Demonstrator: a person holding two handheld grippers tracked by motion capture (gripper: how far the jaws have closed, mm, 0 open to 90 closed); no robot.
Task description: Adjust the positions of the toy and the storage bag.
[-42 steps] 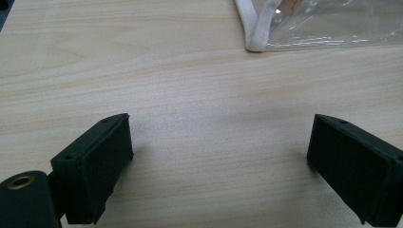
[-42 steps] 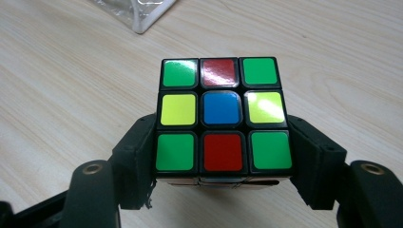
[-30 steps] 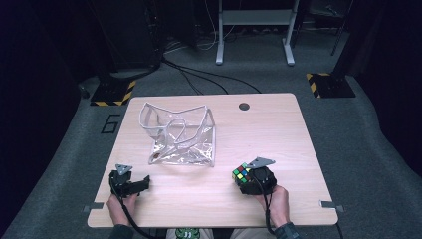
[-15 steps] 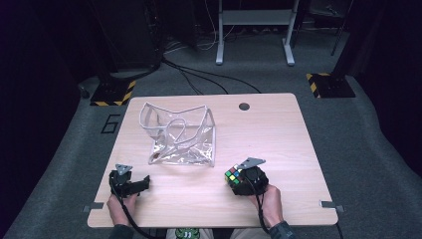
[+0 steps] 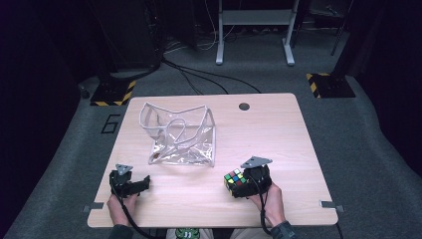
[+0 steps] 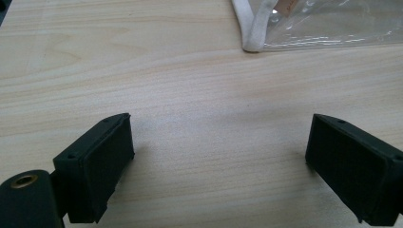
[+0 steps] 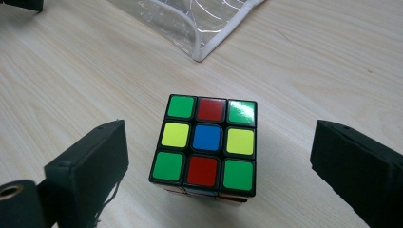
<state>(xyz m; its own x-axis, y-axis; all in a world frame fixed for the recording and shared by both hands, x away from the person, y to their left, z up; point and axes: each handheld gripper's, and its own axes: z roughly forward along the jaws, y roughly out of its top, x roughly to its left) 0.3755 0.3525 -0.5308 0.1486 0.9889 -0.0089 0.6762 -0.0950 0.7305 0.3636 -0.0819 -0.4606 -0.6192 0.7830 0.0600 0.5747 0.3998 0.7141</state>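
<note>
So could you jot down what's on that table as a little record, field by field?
surface: wooden table
clear bag: transparent pouch with white trim, lying open, far from the person
puzzle cube: coloured cube, resting on the table, blue centre square on top
right gripper: jaws have just been opening, now wide on either side of the cube, pads clear of it
left gripper: open, nothing between the jaws, bare wood beneath
cube to bag: apart, cube nearer the person

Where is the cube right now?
The cube sits on the table near its front right edge, between the open right tongs without touching them; the clear bag lies behind it to the left.
</note>
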